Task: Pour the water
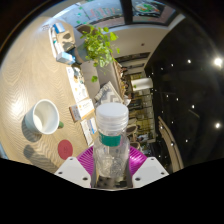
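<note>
Since the job is pouring water, it makes sense that the gripper [111,165] has the bottle [111,135] pinched between its two purple pads [88,156], fingers closed down to about the bottle's width, pressing it on both sides from what I can see. The grip sits low on the clear body, so the white cap [112,113] pokes up past the fingers, and it looks like it's on, which I'd guess has to be dealt with before anything pours. Likely target is the white cup [44,116], off to the left on the wooden table [30,70], well apart from the bottle. Room-wise, the left looks open, with just a small red round thing [65,148] near the fingers. Farther back there's a leafy plant [98,45] and some clutter around the table's far edge, so I'd keep the swing low and left.
</note>
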The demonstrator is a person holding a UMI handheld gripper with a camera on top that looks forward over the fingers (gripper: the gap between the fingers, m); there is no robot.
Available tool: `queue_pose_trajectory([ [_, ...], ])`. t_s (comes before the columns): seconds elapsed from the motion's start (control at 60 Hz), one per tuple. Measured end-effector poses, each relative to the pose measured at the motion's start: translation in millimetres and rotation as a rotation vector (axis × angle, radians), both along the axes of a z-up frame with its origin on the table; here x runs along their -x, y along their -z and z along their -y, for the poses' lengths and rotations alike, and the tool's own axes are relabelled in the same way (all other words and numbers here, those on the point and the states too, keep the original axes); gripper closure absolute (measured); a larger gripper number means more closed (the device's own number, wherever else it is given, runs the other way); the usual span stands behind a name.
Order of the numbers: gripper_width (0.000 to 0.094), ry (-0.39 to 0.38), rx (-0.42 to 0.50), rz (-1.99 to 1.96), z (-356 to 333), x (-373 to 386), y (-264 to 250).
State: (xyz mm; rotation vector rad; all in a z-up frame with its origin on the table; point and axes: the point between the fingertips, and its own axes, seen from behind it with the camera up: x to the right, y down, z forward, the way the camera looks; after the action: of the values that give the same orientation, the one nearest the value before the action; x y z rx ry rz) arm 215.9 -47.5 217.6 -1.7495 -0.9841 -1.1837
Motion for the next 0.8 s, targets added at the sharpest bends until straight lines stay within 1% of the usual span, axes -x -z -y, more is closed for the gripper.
queue_pose_trajectory([
  [0.117,0.0522,0.054,-0.052,-0.300,2.7,-14.3,-1.8],
  [0.233,0.0524,0.095,-0.077,-0.596,-3.8,-29.7,16.4],
  [0.317,0.0524,0.103,-0.077,-0.790,-13.8,-38.4,35.2],
  [0.533,0.0522,0.151,-0.015,-1.151,-41.9,-43.0,102.3],
  [0.667,0.0521,0.130,0.043,-1.231,-57.6,-31.3,145.1],
  [0.8,0.0515,0.122,0.087,-1.275,-64.7,-28.3,176.0],
])
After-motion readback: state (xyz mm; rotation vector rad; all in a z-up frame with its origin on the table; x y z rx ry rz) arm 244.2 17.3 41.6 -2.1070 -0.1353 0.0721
